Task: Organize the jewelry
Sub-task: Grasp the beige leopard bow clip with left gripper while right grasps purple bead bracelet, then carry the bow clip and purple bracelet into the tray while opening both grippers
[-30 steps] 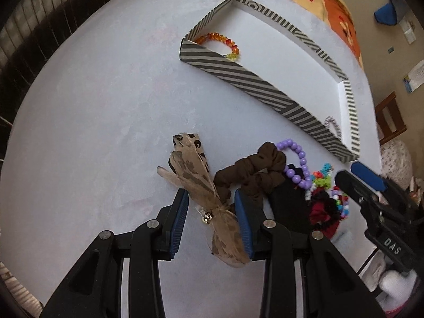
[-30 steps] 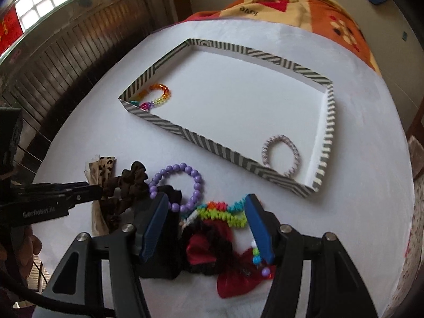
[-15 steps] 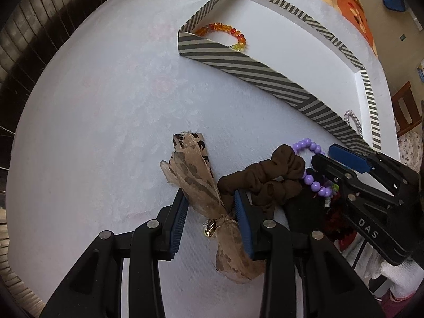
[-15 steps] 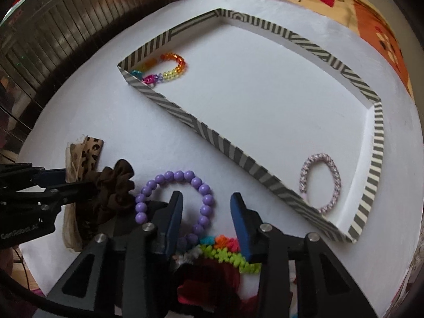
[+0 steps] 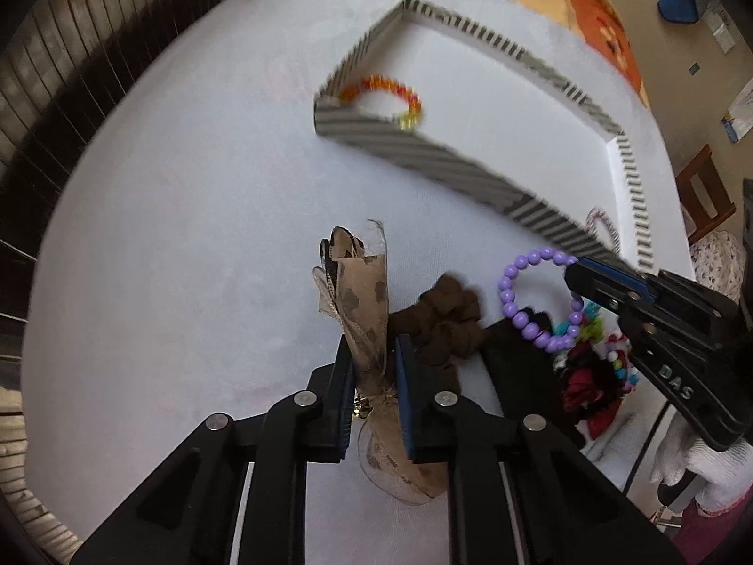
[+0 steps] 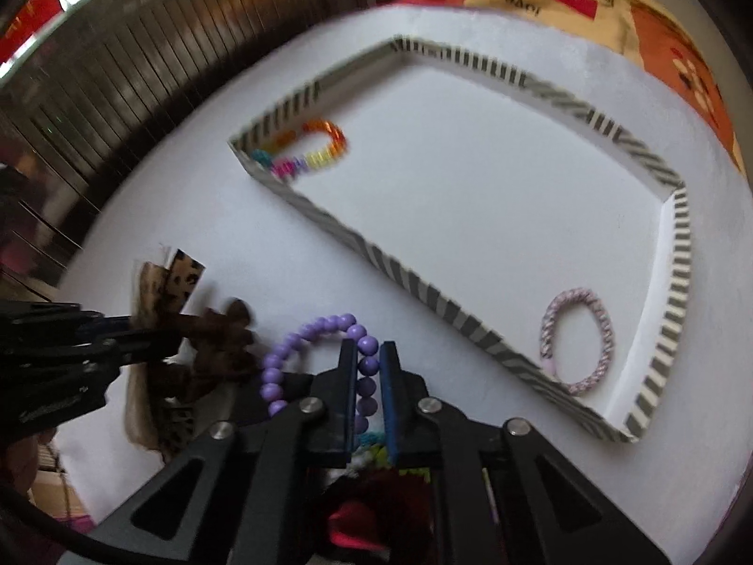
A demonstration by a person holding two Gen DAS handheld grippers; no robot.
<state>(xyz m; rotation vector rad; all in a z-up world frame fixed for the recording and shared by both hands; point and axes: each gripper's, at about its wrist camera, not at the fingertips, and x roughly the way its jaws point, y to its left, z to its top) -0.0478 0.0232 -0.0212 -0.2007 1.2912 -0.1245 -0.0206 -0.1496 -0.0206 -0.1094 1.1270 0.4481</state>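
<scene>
Step in hand: both grips look just made, so this reads as the pick-up before carrying pieces to the striped tray [image 6: 423,296].
Left gripper [image 5: 374,367]: its jaws have just been closing and now pinch the leopard-print ribbon bow [image 5: 362,301] at its knot; the bow's tails stick out past the fingertips toward 12 o'clock.
Right gripper [image 6: 367,367]: jaws have just been closing and are pressed onto the purple bead bracelet [image 6: 301,343], clamping one side of the ring; the rest of the loop hangs out toward 10 o'clock.
Tray: at 1 o'clock from the right gripper, holding a rainbow bead bracelet [image 6: 310,150] in its far corner and a pink twisted band [image 6: 576,341] in the near one.
Left behind: a brown scrunchie [image 5: 447,325] just beside the bow (blurred in the right view).
Next move: lift both clear of the heap, then set them down on open tray floor.
</scene>
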